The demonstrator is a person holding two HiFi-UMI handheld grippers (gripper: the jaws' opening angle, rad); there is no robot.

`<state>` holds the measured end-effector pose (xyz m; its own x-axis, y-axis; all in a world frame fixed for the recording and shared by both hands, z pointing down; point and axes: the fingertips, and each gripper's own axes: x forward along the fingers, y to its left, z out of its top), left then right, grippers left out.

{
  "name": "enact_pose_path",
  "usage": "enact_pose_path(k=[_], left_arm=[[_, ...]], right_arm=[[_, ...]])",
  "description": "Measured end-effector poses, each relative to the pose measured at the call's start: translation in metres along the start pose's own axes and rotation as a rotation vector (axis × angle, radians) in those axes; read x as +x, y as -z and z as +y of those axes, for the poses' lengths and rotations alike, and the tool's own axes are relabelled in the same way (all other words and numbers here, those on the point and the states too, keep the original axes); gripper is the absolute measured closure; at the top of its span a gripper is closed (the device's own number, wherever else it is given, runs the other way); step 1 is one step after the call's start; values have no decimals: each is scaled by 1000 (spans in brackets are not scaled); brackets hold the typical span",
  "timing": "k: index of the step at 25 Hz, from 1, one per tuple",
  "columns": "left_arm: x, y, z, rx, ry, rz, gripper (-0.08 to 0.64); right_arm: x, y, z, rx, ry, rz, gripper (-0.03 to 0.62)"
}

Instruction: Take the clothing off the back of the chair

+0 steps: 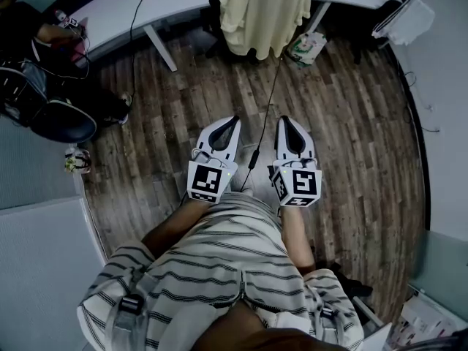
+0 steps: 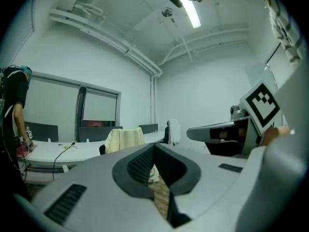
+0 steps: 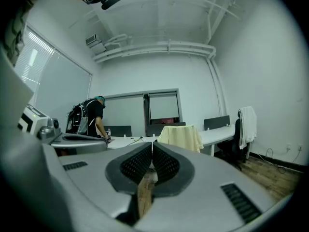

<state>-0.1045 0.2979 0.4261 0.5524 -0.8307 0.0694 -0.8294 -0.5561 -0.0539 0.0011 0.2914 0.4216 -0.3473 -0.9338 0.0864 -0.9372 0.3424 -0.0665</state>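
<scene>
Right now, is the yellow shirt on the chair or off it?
On: the yellow clothing hangs draped over the chair, covering its back.

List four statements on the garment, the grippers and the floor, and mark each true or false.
1. The yellow garment hangs on the chair. True.
2. The left gripper holds the garment. False: it is shut, empty and well short of it.
3. The right gripper is shut. True.
4. The floor is carpeted. False: it is wood planks.
</scene>
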Motion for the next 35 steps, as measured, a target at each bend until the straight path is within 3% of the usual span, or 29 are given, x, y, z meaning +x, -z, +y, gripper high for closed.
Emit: enact_pose_path(k=[16,24,35], left_arm=[[2,6,31,-17,28,-7,537],[4,8,51,-25,70,-22,537],[29,16,55,-35,70,-16,537]], right_arm=[[25,2,20,-7,14,9,572],[40,1,31,-5,67,2,572],[53,3,16,-19,69,-2,574]])
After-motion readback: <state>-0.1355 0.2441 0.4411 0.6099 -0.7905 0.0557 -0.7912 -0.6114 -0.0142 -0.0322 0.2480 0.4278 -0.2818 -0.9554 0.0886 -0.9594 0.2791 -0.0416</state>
